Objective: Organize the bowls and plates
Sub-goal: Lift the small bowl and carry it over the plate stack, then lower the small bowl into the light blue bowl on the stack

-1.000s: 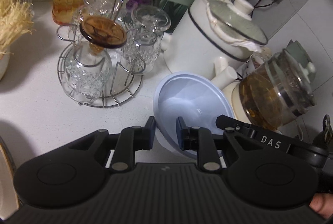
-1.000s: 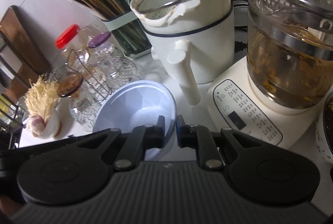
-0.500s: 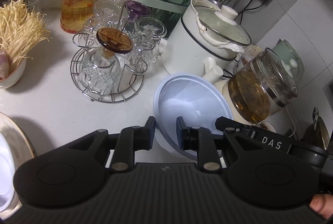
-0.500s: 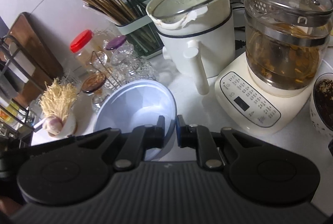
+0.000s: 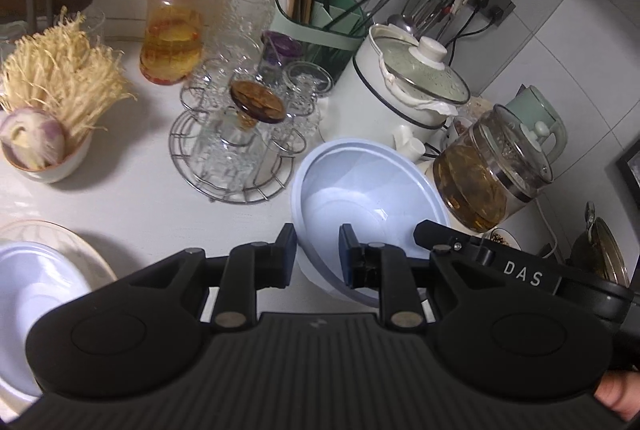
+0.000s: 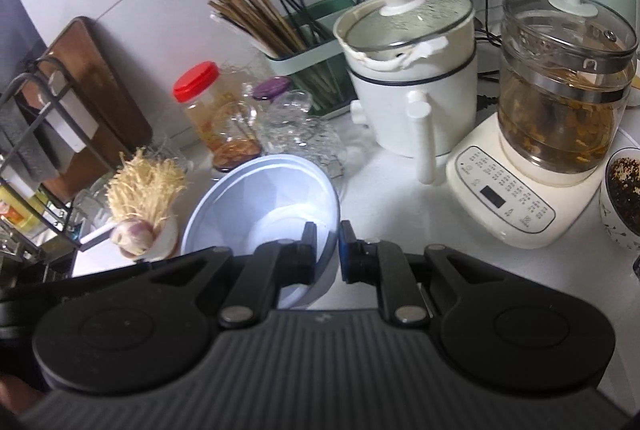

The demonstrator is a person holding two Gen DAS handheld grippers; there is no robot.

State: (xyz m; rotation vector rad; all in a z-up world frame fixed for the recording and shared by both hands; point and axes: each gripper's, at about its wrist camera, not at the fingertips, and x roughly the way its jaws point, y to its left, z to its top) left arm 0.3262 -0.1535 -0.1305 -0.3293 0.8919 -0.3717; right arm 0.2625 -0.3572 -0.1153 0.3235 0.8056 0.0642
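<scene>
A pale blue bowl (image 5: 360,198) hangs tilted above the white counter, held by both grippers. My left gripper (image 5: 318,254) is shut on its near rim, which passes between the pads. In the right wrist view the same bowl (image 6: 260,198) sits left of centre, and my right gripper (image 6: 326,246) is shut on its right rim. The right gripper's arm, marked DAS (image 5: 520,270), crosses the left wrist view at the lower right. A second pale blue bowl (image 5: 28,290) rests on a gold-rimmed plate (image 5: 68,236) at the lower left.
Behind the bowl stand a wire rack of glasses (image 5: 236,142), a white lidded pot (image 5: 404,98) and a glass kettle on its base (image 6: 560,102). A red-lidded jar (image 5: 176,26), a chopstick holder (image 5: 316,26) and a small bowl of mushrooms (image 5: 44,134) crowd the back and left.
Both grippers have risen and drawn back with the bowl between them, so the counter items look smaller. The second bowl on its plate has come into view at lower left.
</scene>
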